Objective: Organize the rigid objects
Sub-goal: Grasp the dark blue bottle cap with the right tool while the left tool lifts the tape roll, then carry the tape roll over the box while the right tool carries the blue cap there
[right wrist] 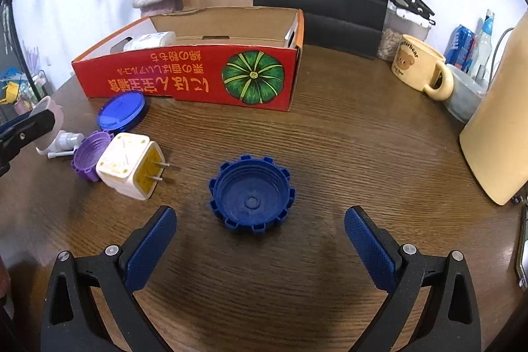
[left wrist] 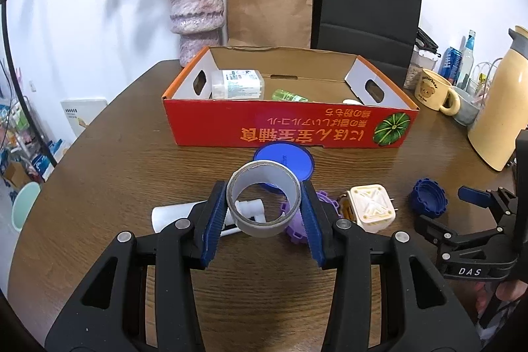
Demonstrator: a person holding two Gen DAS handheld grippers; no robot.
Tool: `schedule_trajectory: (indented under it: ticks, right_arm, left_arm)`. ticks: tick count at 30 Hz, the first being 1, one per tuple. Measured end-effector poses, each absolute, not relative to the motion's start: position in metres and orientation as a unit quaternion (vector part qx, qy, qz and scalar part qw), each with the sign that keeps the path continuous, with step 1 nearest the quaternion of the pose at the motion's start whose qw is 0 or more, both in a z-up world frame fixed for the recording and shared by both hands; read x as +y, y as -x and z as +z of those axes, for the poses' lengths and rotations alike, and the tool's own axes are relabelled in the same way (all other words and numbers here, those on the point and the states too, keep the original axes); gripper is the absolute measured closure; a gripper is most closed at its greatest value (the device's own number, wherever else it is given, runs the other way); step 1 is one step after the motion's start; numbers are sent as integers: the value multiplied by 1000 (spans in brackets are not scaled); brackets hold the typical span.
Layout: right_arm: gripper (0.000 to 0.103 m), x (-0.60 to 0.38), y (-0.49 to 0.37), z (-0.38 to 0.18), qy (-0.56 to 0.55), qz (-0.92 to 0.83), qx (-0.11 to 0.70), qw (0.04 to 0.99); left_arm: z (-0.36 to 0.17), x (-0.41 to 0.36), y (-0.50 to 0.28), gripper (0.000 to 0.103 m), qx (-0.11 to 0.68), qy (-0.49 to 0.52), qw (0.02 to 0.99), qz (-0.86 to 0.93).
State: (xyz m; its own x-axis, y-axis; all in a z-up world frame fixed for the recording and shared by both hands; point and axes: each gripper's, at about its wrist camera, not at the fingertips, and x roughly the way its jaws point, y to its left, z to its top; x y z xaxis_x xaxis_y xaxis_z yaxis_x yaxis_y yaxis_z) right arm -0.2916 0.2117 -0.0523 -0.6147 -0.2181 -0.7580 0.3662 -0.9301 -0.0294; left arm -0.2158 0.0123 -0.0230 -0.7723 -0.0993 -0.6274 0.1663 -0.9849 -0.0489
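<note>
**Tape roll in left grip, box straight ahead**

Tape roll (left wrist: 264,203): grey, pinched across its outer wall between the two blue pads of the left gripper (left wrist: 264,213). Fingers closed only to the roll's width. Roll appears lifted off the table (left wrist: 132,154), open core tilted up and toward the camera; cannot tell how high.

Key relation: the red cardboard box (left wrist: 290,127) lies directly ahead of the left fingers, long side square to them, near wall between roll and interior. Judgement: the roll must go forward and clear that wall before release. A white bottle (left wrist: 237,84) and a green item (left wrist: 288,95) already lie inside, toward the left.

Below and around the roll: white tube (left wrist: 171,215), purple cap (left wrist: 297,225), round blue lid (left wrist: 290,162), white plug adapter (left wrist: 371,208).

Right gripper (right wrist: 260,240): fingers spread wide, holding nothing, low over the table. Dark blue cap (right wrist: 252,195) sits hollow side up just beyond and between the fingertips, not touched. Likely the next pick for that hand.

Left hand is the nearer to the box.
</note>
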Motion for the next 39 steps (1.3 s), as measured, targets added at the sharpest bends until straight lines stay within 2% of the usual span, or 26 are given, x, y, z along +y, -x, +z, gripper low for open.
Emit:
schedule_trajectory:
  ticks: [1, 3, 5, 6, 39]
  right_arm:
    - [3, 211, 294, -52, -408, -894, 92, 163]
    - [19, 209, 296, -53, -410, -892, 93, 163]
    - [42, 206, 301, -56, -421, -887, 94, 166]
    - [46, 205, 302, -57, -423, -885, 95, 168]
    - [46, 171, 270, 8, -302, -930, 88, 190]
  left_arm:
    - [-23, 11, 217, 63, 52, -331, 70, -940]
    - [-23, 9, 217, 63, 53, -330, 70, -940]
    - [-23, 7, 218, 63, 55, -331, 70, -939]
    - [-23, 7, 218, 63, 55, -331, 70, -939]
    - [5, 7, 218, 63, 60, -309, 54, -948]
